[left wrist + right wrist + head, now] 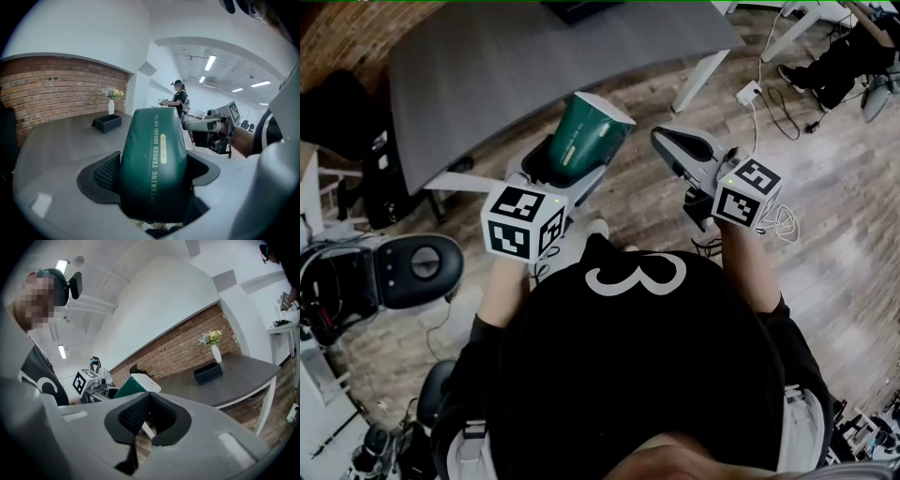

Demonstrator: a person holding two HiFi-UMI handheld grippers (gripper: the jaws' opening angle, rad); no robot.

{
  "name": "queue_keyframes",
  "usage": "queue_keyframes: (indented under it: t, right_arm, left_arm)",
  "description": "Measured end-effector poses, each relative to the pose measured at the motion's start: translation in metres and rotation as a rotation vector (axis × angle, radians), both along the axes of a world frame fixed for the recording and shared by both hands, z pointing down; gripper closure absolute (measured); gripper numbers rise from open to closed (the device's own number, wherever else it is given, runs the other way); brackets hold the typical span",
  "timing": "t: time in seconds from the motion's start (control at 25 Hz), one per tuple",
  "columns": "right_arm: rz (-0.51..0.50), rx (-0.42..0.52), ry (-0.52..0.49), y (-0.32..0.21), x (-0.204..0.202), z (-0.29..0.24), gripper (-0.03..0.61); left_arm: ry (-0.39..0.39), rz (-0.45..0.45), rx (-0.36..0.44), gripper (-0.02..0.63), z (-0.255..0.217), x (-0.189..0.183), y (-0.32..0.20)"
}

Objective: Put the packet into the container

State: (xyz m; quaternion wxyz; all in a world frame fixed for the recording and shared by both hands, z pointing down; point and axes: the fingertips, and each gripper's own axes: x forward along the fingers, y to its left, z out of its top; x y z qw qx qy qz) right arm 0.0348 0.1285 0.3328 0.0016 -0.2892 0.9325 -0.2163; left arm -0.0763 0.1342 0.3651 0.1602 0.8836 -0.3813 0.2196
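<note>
Left claw: the left claw point(157, 169) is spread wide, and its black ribbed pads point(105, 172) press on the sides of a dark green glossy packet with pale lettering point(154, 145).
Packet: it sits gripped in the left claw and juts out past the claw tips, clear of any surface.
Right claw: the right claw point(150, 401) is just to the right of the left one; its pads meet at the tips with nothing between them.
Container: a small black rectangular open box point(107, 123) sits well ahead of the left claw on the grey worktop point(56, 145), beside a white vase of yellow flowers point(111, 107).
Head view only: both claws hang over the wooden floor point(825, 197), short of the worktop's near edge.
Left gripper view only: the lettering down the packet's face, and a person point(178, 99) standing far beyond it.
Right gripper view only: the packet's white end panel, seen from the side.
Both gripper views: a red brick wall point(187, 350) behind the box and vase.
</note>
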Motion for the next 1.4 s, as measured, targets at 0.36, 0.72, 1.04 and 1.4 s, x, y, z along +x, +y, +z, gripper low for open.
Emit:
queue_keyframes:
  t: [0.36,0.72,1.04,1.4]
  right_arm:
    - [0.038,-0.042,-0.014,-0.037,-0.033,0.015,0.577]
    - [0.081,-0.024,0.028,-0.074,-0.076,0.023,0.577]
    - [0.083,-0.034,0.013,-0.095,-0.074,0.02,0.577]
    - [0.074,-0.034,-0.006,-0.165,-0.053,0.018,0.577]
  left_arm:
    - [-0.005,0.037,-0.025,0.173,0.017,-0.034,-0.037]
    - [-0.032,0.088,-0.002,0.173,0.028,-0.076,-0.086]
    - [-0.038,0.084,0.009,0.173,0.02,-0.076,-0.11]
    - [-0.04,0.038,0.002,0.173,0.02,-0.066,-0.171]
